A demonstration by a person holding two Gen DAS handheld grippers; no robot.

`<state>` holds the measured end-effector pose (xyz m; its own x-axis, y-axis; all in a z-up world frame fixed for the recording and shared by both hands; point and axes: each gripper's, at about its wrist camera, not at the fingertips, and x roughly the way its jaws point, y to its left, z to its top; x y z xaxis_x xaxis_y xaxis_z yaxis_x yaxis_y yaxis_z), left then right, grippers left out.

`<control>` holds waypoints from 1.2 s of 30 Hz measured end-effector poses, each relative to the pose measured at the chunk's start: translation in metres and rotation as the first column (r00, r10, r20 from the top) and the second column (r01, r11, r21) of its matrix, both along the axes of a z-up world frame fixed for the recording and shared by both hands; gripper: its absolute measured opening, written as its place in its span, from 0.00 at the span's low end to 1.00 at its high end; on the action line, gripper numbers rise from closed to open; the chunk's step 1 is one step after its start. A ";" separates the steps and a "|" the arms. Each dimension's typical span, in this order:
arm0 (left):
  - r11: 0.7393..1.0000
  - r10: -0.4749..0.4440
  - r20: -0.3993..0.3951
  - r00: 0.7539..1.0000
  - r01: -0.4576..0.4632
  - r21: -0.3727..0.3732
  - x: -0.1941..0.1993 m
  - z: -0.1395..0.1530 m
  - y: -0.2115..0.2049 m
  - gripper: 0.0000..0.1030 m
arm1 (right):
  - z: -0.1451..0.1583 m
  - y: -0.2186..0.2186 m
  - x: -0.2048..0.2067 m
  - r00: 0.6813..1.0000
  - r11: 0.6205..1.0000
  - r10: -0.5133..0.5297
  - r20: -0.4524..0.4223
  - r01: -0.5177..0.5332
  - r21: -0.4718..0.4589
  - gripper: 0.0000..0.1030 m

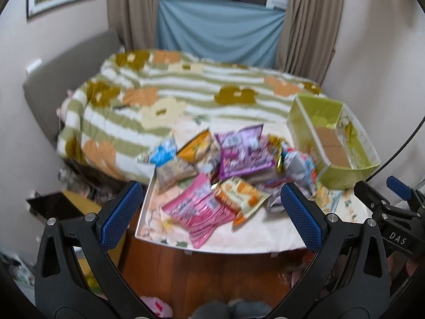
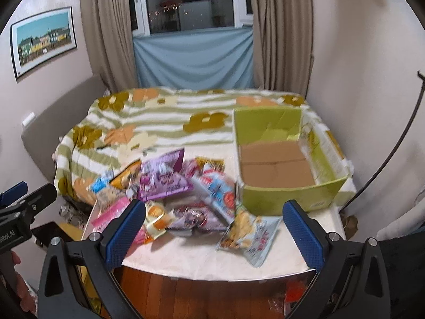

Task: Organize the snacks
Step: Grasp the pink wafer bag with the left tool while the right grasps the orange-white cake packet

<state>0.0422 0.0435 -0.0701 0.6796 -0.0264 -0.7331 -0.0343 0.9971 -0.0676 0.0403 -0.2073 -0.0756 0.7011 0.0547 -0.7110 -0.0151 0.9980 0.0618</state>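
Nothing is being held: the left gripper and right gripper are being kept wide apart, the snack packets are lying heaped beyond the jaws, and the green box is sitting unfilled.

Left gripper fingers spread wide, empty, above near edge of counter. Snack packets heaped mid-counter. Green box at right, interior bare. Frame blurred.
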 end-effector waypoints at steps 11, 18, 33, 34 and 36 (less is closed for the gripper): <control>0.989 0.038 -0.243 0.969 -0.072 -0.130 0.046 -0.096 0.045 1.00 | -0.069 0.023 0.030 0.990 1.000 0.030 -0.137 -0.029 0.006 1.00; 0.975 0.066 -0.334 0.940 -0.132 -0.180 0.069 -0.137 0.045 1.00 | -0.090 0.048 0.060 0.974 0.985 0.160 -0.159 -0.169 -0.042 1.00; 0.939 0.181 -0.469 0.865 -0.293 -0.178 0.113 -0.200 0.041 1.00 | -0.146 0.105 0.120 0.803 0.802 0.533 -0.266 -0.580 -0.143 1.00; 0.937 0.188 -0.475 0.859 -0.302 -0.175 0.115 -0.203 0.041 1.00 | -0.150 0.108 0.122 0.790 0.789 0.548 -0.276 -0.597 -0.143 1.00; 0.932 0.197 -0.494 0.847 -0.318 -0.173 0.117 -0.211 0.042 0.97 | -0.157 0.114 0.125 0.765 0.768 0.571 -0.298 -0.626 -0.135 1.00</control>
<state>0.1594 0.0857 -0.2808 0.2718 -0.1133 -0.9557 -0.3748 0.9022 -0.2135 0.1658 -0.0929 -0.2328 0.3946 0.2365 -0.8879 -0.6272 0.7755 -0.0722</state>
